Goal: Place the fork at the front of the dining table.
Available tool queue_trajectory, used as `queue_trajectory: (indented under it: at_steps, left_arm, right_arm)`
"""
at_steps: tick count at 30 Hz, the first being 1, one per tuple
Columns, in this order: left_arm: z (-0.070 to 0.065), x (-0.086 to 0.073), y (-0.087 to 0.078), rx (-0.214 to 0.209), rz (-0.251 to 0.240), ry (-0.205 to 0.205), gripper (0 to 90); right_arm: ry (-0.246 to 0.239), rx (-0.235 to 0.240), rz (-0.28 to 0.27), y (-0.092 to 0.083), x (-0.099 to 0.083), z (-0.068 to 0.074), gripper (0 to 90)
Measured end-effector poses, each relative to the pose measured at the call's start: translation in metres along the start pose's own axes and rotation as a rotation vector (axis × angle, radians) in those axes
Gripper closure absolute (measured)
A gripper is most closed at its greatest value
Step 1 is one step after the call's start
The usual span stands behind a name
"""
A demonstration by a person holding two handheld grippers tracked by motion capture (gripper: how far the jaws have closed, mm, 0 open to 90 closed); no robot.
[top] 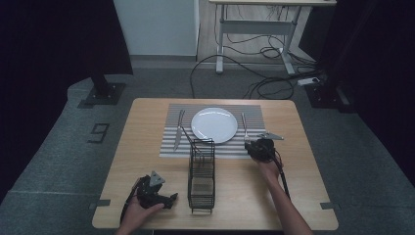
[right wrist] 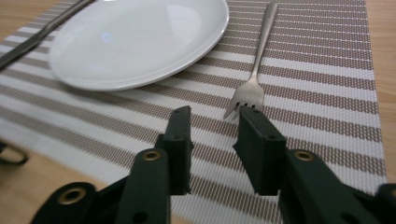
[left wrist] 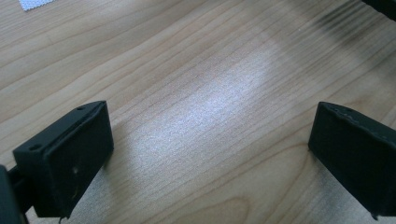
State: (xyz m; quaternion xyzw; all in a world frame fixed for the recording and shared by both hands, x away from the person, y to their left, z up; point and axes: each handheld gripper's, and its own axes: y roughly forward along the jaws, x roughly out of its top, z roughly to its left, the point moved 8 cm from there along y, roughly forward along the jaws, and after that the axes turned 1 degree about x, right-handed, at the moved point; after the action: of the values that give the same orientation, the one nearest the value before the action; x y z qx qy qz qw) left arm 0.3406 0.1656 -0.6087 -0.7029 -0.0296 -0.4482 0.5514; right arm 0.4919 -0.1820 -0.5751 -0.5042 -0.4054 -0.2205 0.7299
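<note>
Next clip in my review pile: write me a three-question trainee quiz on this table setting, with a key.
1. True or false: the fork lies on the striped mat, to the right of the plate in the high view.
2. Which tool has nothing but bare table between its jaws? A) left tool B) right tool
3. In the high view, what stands on the table between the two tools?

Key:
1. True.
2. A. Its jaws stand wide apart over bare wood; the right tool sits over the mat, jaws parted, with the fork's tines just ahead of them.
3. A black wire rack.
</note>
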Motion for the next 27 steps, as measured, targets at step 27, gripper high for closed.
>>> queue_trajectory:
  at_steps: [27]
  left_arm:
    - [0.000,0.000,0.000,-0.001,0.000,0.001,0.0]
  right_arm:
    - [-0.062,0.121,-0.006,-0.110,-0.072,-0.006,46.9]
